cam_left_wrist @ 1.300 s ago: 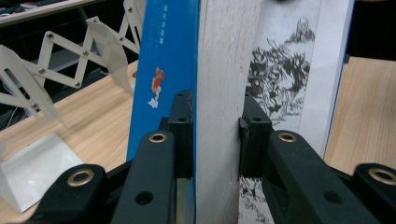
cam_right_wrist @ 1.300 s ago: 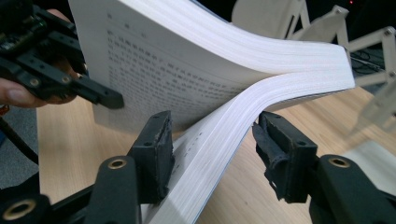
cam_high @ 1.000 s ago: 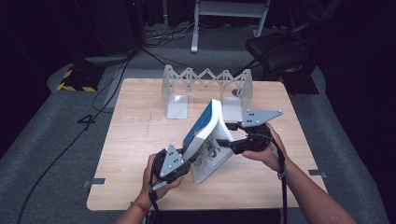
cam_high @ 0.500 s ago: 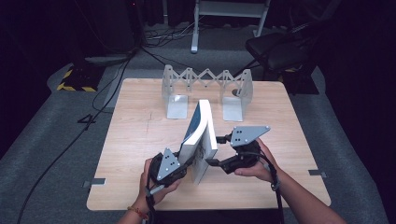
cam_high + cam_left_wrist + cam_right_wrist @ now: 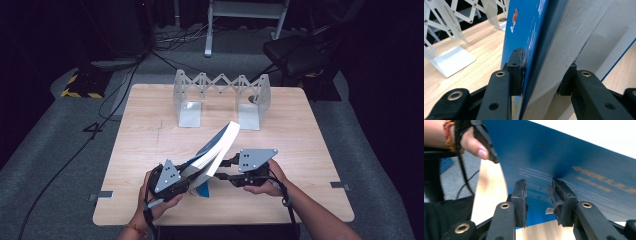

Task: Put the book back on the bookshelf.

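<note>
- Left gripper point(image 5: 541, 75): clamped on the book point(image 5: 544, 37), one pad on the glossy blue cover, the other on the white page block. In the high view it sits at the book's low end, at 7 o'clock from the worktop centre.
- Right gripper point(image 5: 539, 200): jaws have just been closing. In the right gripper view the blue cover's lower edge sits in the gap and the pads look close but not clearly pressing, so I can't tell if it bites.
- Book point(image 5: 212, 155): leans tilted over the near middle of the worktop point(image 5: 310, 145), low end by the grippers, top edge pointing to 1 o'clock towards the rack point(image 5: 222, 92). Covers splayed, so it's a fan, not a tight block.
- Rack: thin bent sheet metal, two upright end plates with flat feet, zigzag scissor links between. Stands at 12 o'clock, well apart from the book.
- Worktop: pale wood laminate, smooth, low friction, so the book's bottom edge will likely slide if pushed.
- Judgement, step in hand: squaring the book upright for the rack.
- To do it well: get the right gripper across cover plus pages, not cover alone; a soft cover will just bend. Close the fan first, keep the left hold low, then lift rather than drag.
</note>
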Demonstrator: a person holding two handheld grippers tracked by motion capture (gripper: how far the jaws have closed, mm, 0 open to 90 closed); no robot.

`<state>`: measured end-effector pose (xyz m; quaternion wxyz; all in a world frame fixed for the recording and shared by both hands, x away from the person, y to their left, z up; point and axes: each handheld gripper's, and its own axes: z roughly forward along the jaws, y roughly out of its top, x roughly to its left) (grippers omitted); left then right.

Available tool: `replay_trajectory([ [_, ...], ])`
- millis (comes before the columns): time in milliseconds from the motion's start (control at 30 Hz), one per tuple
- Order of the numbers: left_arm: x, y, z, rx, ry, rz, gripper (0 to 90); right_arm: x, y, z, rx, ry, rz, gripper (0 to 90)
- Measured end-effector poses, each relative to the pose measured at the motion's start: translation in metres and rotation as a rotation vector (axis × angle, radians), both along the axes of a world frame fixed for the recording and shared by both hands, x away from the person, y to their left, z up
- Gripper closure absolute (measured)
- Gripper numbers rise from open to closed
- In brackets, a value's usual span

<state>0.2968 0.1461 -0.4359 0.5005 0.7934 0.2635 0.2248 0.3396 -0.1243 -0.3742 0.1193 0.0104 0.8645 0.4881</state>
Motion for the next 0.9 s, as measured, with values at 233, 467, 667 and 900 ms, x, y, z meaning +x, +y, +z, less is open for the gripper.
replay_trajectory([
  [233, -0.001, 0.009, 0.006, -0.017, 0.005, -0.024, 52.7, 0.006, 0.007, 0.003, 0.055, 0.008, -0.040, 60.6],
  [467, -0.010, 0.019, 0.016, -0.009, -0.022, -0.037, 44.4, 0.006, 0.018, 0.004, 0.044, 0.004, -0.050, 59.6],
  [667, -0.013, 0.027, 0.017, -0.040, 0.002, -0.051, 34.8, 0.008, 0.028, 0.006, 0.042, -0.002, -0.070, 56.8],
  [900, -0.015, 0.018, 0.012, 0.022, 0.038, -0.059, 21.9, 0.011, 0.038, 0.006, 0.044, 0.003, -0.059, 57.3],
])
